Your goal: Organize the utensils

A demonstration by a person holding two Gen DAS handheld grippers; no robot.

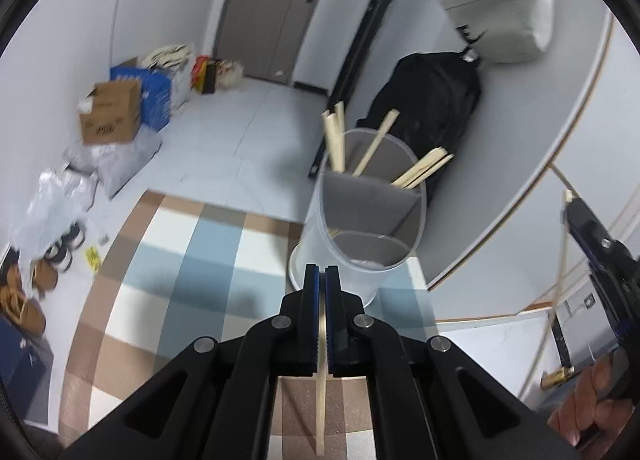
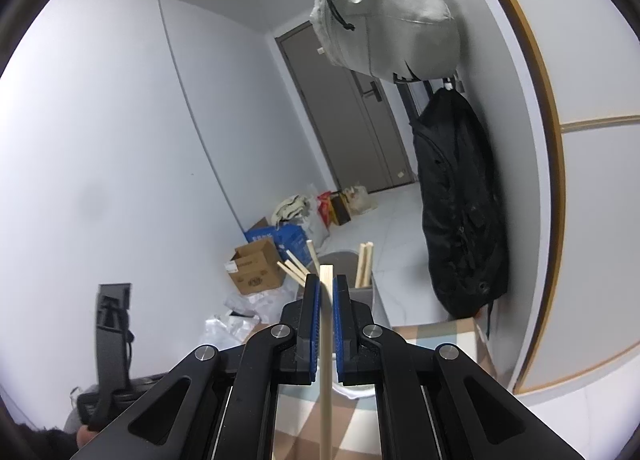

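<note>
1. The left tongs are clamped tight on one wooden chopstick. Its shaft runs back under them toward the camera, over the checkered cloth on the surface.
2. Just ahead stands the translucent utensil holder, split by grey dividers into three compartments. To do this step well, I judge the stick should be tipped upright over the far compartment, where the others stand, then lowered before letting go, so that it does not knock the leaning ones.
3. The right tongs pinch a second chopstick, its square end poking just above the tips.
4. Count: two chopsticks held, one per tongs; about six in the holder, though overlaps blur the number; one holder.
</note>
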